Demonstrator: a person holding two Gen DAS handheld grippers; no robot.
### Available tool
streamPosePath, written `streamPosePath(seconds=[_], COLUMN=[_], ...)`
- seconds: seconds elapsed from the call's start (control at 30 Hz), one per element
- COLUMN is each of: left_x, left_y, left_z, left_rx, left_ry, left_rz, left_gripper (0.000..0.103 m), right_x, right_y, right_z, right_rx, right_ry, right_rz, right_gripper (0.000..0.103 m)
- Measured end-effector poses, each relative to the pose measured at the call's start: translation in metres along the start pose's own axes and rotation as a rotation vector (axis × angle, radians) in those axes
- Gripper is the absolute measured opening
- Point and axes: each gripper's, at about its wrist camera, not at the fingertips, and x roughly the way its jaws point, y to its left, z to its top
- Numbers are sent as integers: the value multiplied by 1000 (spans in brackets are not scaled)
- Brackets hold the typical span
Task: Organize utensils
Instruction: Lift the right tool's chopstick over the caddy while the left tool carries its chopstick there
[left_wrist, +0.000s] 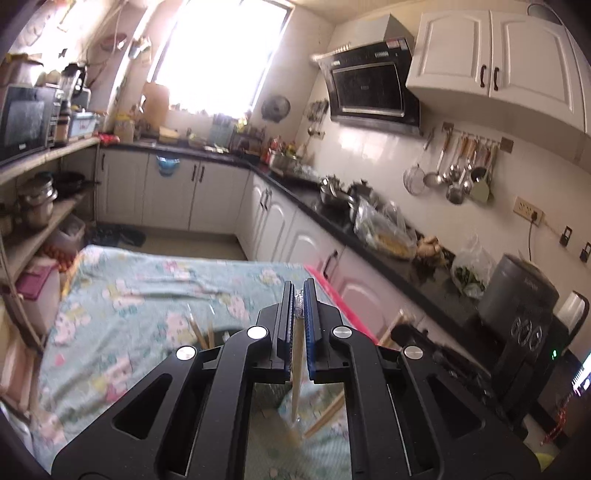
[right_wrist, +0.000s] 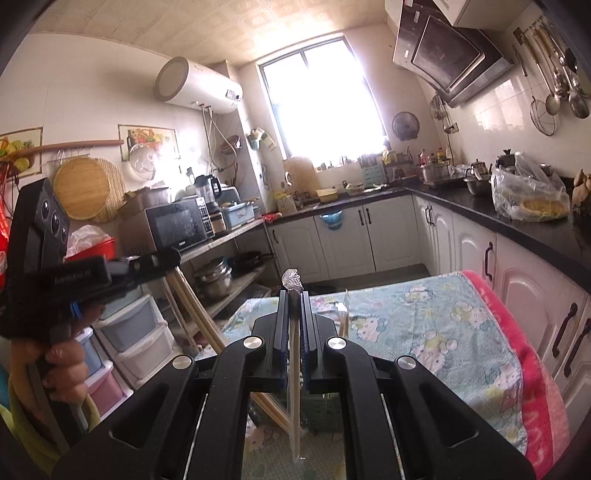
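**Holding wrapped chopsticks in both grippers, ready to put them away**

Carrying is the step we judge to be in hand: each tool has a utensil pinched and lifted above the table.

In the left wrist view, the left gripper (left_wrist: 299, 295) sits at the lower centre of the frame, its jaws nearly closed on a pale chopstick (left_wrist: 296, 384) that hangs down below them. A bit of clear wrapper shows between the fingertips. More loose chopsticks (left_wrist: 195, 330) poke up at the lower left of that frame, over the flowered tablecloth (left_wrist: 147, 288).

In the right wrist view, the right gripper (right_wrist: 294, 306) is likewise almost shut, clamping a wrapped chopstick (right_wrist: 294, 398) whose crinkled wrapper tip (right_wrist: 291, 280) sticks out above the fingertips at mid frame. Below it, at the bottom centre, we see part of a green basket (right_wrist: 321, 410); how much it already holds we cannot tell. At the far left of this frame the other tool appears, with a pair of chopsticks slanting down from it.

Next, we think, each stick needs lowering end-first into the basket, kept roughly upright, before the jaws let go.
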Motion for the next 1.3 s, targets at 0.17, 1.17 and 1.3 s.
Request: streamPosePath(seconds=[0.17, 1.17, 1.3], left_x=[-4, 49, 59], left_y=[7, 78, 82], left_z=[21, 8, 0], left_rx=[13, -51, -52], left_ry=[-64, -21, -3], left_rz=[69, 228, 229], left_gripper=[3, 3, 3], right_x=[2, 96, 104], right_y=[1, 10, 12], right_z=[15, 15, 3], right_rx=[-4, 19, 7], right_ry=[-41, -44, -26], right_rz=[-1, -13, -19], right_gripper=[6, 6, 6])
